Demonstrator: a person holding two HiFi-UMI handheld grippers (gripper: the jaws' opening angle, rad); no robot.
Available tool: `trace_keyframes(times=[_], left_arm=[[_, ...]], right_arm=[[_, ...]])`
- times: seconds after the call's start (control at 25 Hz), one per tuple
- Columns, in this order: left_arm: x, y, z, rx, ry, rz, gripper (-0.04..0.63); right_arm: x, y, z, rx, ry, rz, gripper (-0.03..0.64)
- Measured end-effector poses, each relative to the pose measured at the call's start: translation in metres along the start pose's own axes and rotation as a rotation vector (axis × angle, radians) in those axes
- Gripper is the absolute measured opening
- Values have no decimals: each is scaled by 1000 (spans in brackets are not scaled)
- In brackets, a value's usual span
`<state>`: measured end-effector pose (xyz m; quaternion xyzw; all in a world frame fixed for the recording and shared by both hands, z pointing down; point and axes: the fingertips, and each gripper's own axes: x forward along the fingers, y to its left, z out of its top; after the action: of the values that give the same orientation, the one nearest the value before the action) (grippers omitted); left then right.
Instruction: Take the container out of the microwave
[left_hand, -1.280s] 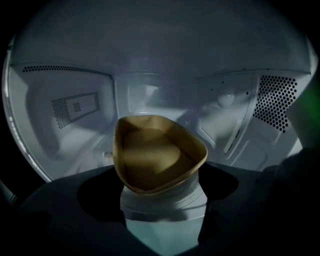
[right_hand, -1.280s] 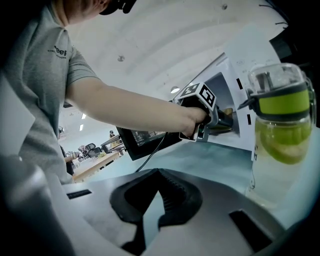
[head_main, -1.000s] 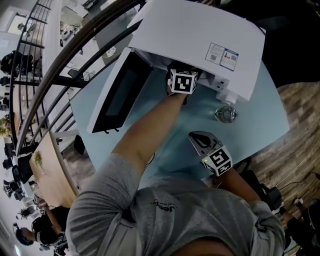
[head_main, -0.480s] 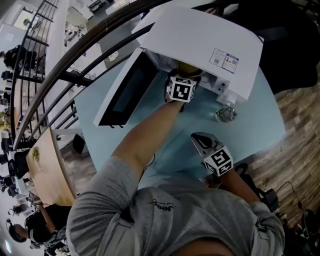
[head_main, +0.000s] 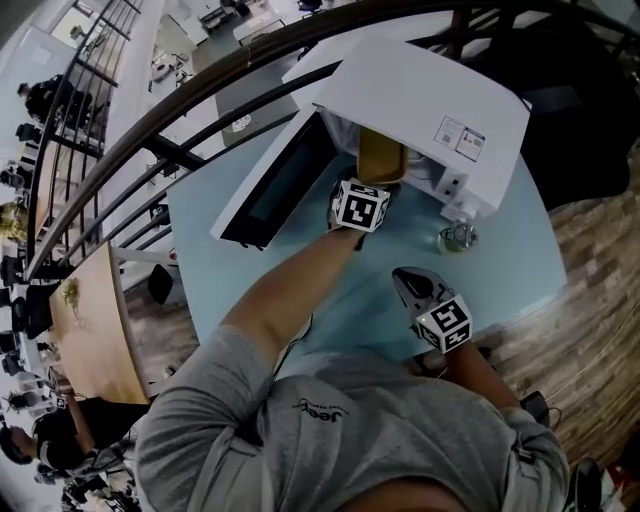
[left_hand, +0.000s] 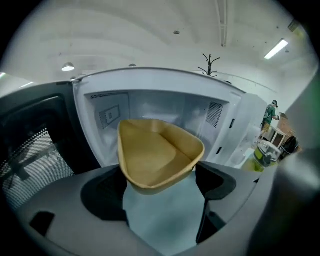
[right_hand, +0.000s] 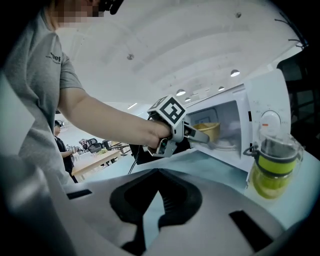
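The tan container (left_hand: 157, 155) is held by its near end between the jaws of the left gripper (left_hand: 161, 172). These jaws stand wide apart, and one pad is pressed on each side of the container. Its open side is turned up toward the camera, and nothing can be seen in it. Its far end points away from the jaws into the open cavity of the white microwave (head_main: 420, 90). In the head view the container is seen at the mouth of the microwave, just past the marker cube of the left gripper. Under the container, between the jaws, the light blue desk (head_main: 505, 265) is seen, and the container is not resting on it.

The microwave door (head_main: 275, 185) is swung fully open at the left of the left jaws.

The right gripper (right_hand: 156, 187) is kept low over the desk, well apart from the container. Its jaws are brought together, with only a thin slit left between the pads, and nothing is held in them. Ahead of these jaws and to their right, a jar with yellow-green content (right_hand: 272, 165) stands on the desk, just beside the front corner of the microwave. The left gripper with the container is seen ahead of them, further away.
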<state>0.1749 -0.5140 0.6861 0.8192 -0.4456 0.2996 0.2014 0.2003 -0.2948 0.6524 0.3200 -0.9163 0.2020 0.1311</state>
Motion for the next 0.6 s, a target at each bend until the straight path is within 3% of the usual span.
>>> trace_keyframes(times=[0.6], left_arm=[[-81, -7, -12, -33, -32, -37, 443]], right_arm=[[-9, 10, 27, -33, -21, 12, 17]])
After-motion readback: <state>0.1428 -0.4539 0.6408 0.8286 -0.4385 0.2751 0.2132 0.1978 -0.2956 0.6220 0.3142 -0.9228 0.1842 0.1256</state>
